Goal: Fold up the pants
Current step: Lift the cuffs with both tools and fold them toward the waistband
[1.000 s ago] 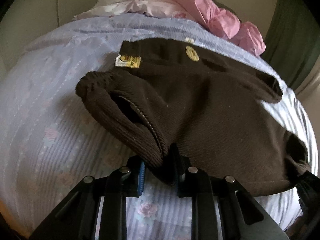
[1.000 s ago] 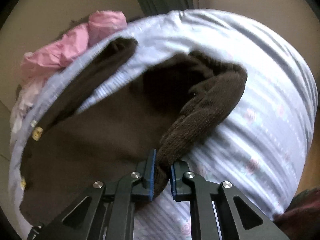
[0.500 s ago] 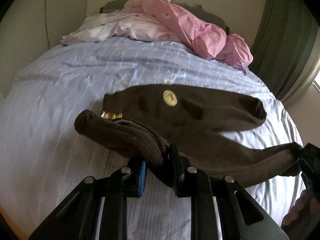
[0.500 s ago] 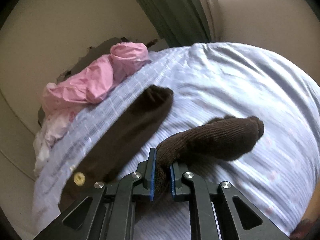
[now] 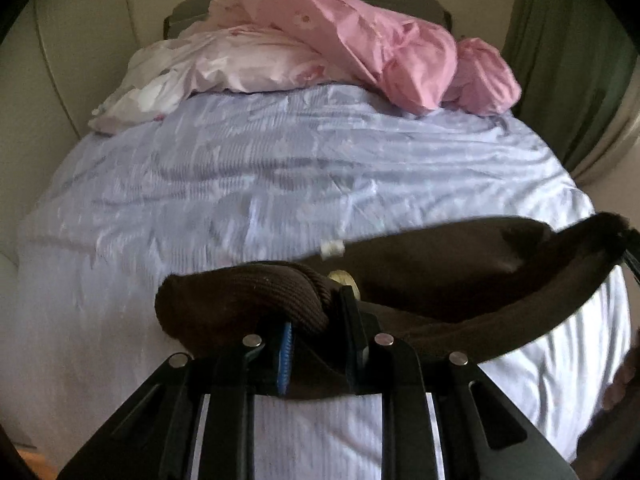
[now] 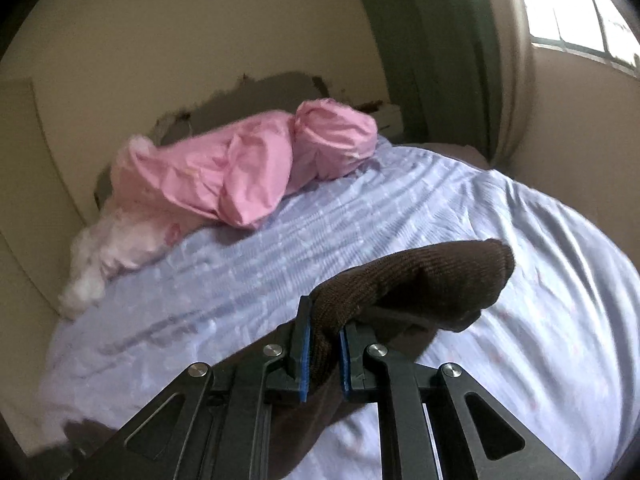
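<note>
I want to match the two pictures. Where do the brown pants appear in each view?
Left wrist: brown pants cross the lower right, clamped in the left gripper.
Right wrist: they sit at bottom centre, a cuff clamped in the right gripper.
Shared landmark: pink bedding at the bed's far end.
</note>
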Demonstrator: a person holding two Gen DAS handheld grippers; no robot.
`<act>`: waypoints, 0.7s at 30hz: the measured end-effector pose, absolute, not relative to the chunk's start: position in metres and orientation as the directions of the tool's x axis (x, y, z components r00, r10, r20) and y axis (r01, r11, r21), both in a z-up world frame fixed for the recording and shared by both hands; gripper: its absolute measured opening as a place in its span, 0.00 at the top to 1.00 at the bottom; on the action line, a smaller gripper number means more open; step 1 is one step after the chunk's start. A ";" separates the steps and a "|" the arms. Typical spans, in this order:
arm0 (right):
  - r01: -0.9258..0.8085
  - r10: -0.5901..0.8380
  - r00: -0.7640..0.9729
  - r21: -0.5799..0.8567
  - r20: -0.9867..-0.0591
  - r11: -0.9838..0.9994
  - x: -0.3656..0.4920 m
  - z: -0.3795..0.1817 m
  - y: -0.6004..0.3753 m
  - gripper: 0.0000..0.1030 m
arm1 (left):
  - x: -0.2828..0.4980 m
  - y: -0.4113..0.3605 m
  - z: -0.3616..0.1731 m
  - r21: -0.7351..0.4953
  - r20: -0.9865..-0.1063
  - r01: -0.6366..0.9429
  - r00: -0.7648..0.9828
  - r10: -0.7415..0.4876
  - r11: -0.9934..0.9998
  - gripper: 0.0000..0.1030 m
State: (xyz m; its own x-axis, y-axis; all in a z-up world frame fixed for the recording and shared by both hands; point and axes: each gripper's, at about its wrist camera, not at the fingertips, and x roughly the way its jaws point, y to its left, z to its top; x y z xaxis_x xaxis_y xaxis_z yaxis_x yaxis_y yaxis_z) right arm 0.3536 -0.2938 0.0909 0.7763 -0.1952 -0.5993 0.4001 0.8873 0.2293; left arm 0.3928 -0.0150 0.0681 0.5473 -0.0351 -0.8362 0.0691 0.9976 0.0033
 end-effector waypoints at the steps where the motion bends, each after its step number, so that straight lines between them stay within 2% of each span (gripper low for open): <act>1: 0.391 -0.192 0.759 0.199 -0.622 0.899 0.371 0.087 -0.293 0.88 | 0.401 -0.015 0.066 0.014 -0.840 0.071 0.542 -0.027 0.997 0.79; 7: 0.380 -0.202 0.668 0.095 -0.716 0.920 0.438 0.055 -0.294 0.88 | 0.465 -0.029 0.017 0.088 -0.886 0.108 0.462 0.029 0.990 0.79; 11: 0.355 -0.225 0.628 0.018 -0.745 0.935 0.469 0.031 -0.291 0.88 | 0.486 -0.034 -0.009 0.127 -0.900 0.123 0.432 0.062 0.984 0.78; 18: 0.360 -0.246 0.563 -0.034 -0.789 0.932 0.497 0.003 -0.291 0.86 | 0.498 -0.035 -0.019 0.135 -0.914 0.135 0.399 0.071 0.982 0.76; 19: 0.348 -0.251 0.560 -0.050 -0.789 0.936 0.500 0.001 -0.289 0.80 | 0.497 -0.035 -0.018 0.134 -0.916 0.134 0.395 0.071 0.982 0.76; 20: 0.339 -0.257 0.560 -0.065 -0.788 0.939 0.501 0.000 -0.288 0.68 | 0.496 -0.036 -0.016 0.137 -0.919 0.135 0.388 0.075 0.981 0.74; 21: 0.322 -0.250 0.564 -0.069 -0.787 0.944 0.500 0.000 -0.287 0.61 | 0.494 -0.037 -0.012 0.148 -0.924 0.146 0.374 0.084 0.978 0.74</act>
